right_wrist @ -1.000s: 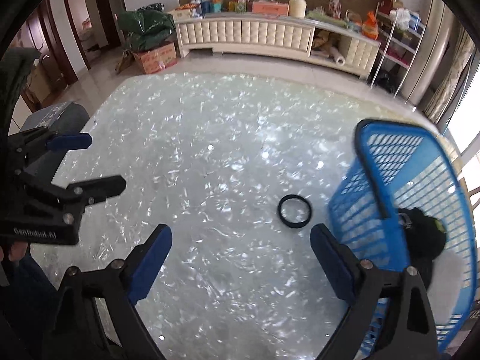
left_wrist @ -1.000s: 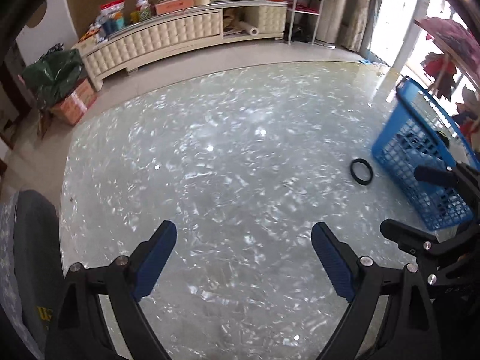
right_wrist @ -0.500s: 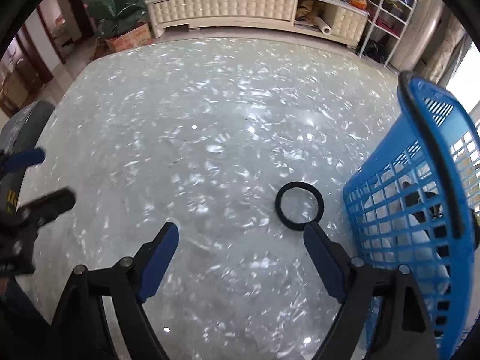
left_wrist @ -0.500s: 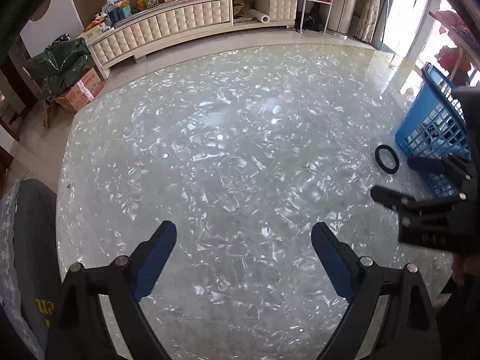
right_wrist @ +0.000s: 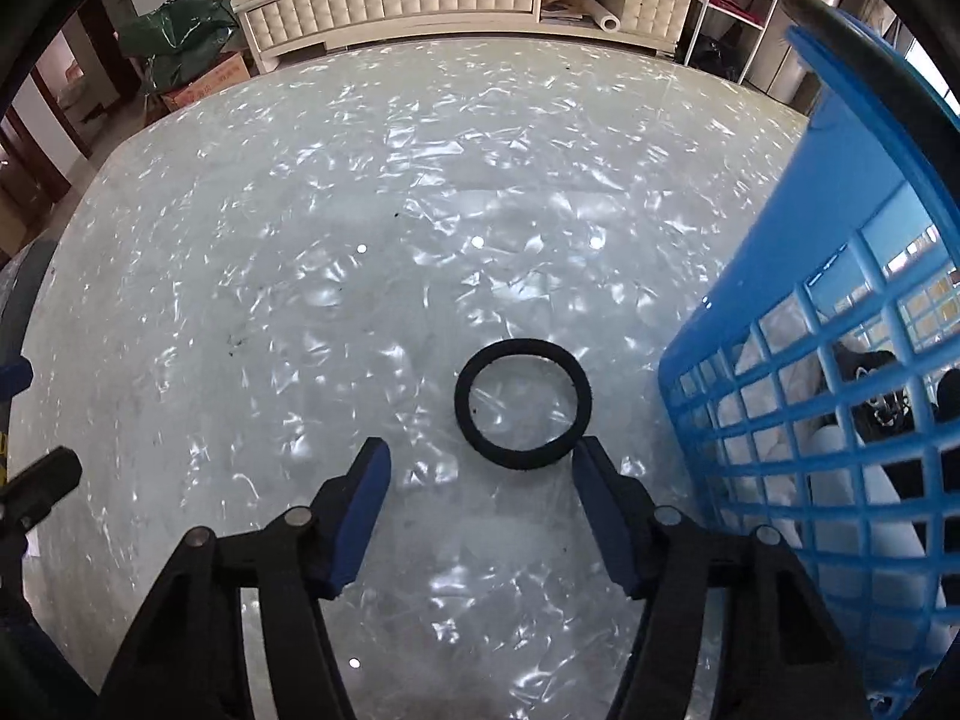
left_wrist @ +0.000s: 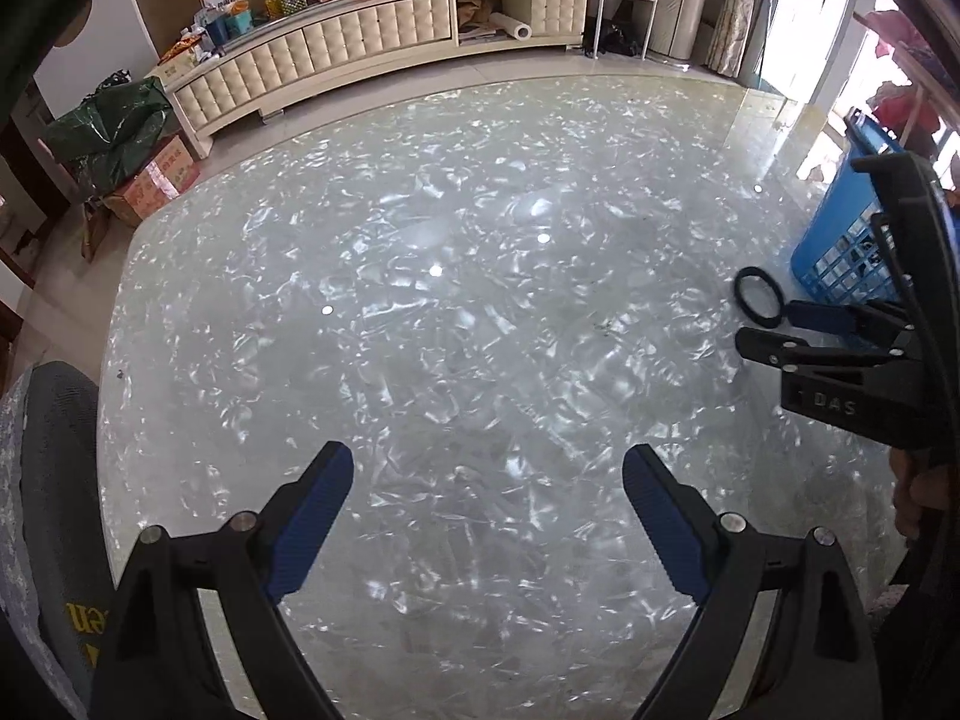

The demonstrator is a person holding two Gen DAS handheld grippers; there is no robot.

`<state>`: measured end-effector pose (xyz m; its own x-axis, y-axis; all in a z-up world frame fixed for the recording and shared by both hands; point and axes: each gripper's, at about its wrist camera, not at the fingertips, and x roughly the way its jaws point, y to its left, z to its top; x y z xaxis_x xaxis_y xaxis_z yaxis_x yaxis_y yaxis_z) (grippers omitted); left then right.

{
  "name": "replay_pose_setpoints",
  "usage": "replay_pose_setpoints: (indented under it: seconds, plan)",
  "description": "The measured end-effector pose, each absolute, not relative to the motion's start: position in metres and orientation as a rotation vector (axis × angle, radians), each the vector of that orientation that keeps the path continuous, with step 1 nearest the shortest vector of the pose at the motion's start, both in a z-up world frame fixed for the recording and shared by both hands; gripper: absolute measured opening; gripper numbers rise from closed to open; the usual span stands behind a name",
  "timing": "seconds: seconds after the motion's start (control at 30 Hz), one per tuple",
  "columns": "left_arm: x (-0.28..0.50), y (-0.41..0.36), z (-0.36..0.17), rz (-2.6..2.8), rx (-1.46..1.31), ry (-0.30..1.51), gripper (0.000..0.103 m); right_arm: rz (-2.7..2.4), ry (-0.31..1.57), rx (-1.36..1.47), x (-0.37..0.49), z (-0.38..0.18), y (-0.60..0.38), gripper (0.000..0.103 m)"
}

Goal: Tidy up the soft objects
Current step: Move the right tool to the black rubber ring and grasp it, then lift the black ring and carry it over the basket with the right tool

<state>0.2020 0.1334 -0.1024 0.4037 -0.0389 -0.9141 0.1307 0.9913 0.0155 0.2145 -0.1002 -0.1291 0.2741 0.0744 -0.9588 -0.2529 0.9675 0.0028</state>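
A black soft ring (right_wrist: 523, 403) lies flat on the shiny pearl table top, just left of a blue plastic basket (right_wrist: 840, 312). My right gripper (right_wrist: 480, 462) is open and empty, low over the table, its tips just short of the ring. The basket holds white and black soft items (right_wrist: 864, 420) seen through its lattice. In the left wrist view the ring (left_wrist: 759, 296) and basket (left_wrist: 840, 240) sit far right, with the right gripper (left_wrist: 804, 330) beside the ring. My left gripper (left_wrist: 486, 468) is open and empty over the table's near middle.
A dark grey cushioned chair (left_wrist: 48, 510) stands at the table's left edge. Beyond the table are a cream tufted cabinet (left_wrist: 360, 42) with clutter, a green bag on boxes (left_wrist: 108, 126) and a wire shelf (right_wrist: 732, 6).
My right gripper has moved forward and down toward the black ring, and its jaws have narrowed somewhat. The left gripper has shifted slightly, so ring and basket sit further right in its view.
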Motion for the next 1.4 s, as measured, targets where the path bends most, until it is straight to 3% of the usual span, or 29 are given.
replay_pose_setpoints:
  seconds: [0.13,0.2,0.3,0.47,0.97,1.03,1.17,1.27,1.4]
  plan:
    - [0.202,0.134,-0.100,-0.117,0.072,1.146,0.090,0.231,1.259,-0.158,0.221,-0.126,-0.099,0.043]
    - [0.203,0.136,-0.100,-0.105,0.067,1.150,0.090,0.242,1.254,-0.156,0.221,-0.125,-0.099,0.025]
    - [0.204,0.138,-0.099,-0.099,0.051,1.150,0.090,0.259,1.254,-0.159,0.216,-0.121,-0.100,0.006]
    - [0.203,0.137,-0.098,-0.103,0.052,1.141,0.090,0.279,1.248,-0.174,0.208,-0.120,-0.096,0.000]
    - [0.203,0.134,-0.097,-0.109,0.062,1.139,0.090,0.290,1.183,-0.234,0.198,-0.106,-0.082,0.001]
    - [0.203,0.134,-0.097,-0.109,0.062,1.138,0.090,0.284,1.187,-0.234,0.199,-0.108,-0.079,0.005]
    - [0.203,0.134,-0.097,-0.111,0.059,1.140,0.090,0.294,1.199,-0.237,0.202,-0.111,-0.079,0.032]
    - [0.203,0.133,-0.097,-0.113,0.065,1.142,0.090,0.285,1.185,-0.254,0.204,-0.112,-0.081,0.040]
    - [0.202,0.133,-0.098,-0.120,0.068,1.146,0.090,0.284,1.181,-0.261,0.210,-0.114,-0.081,0.072]
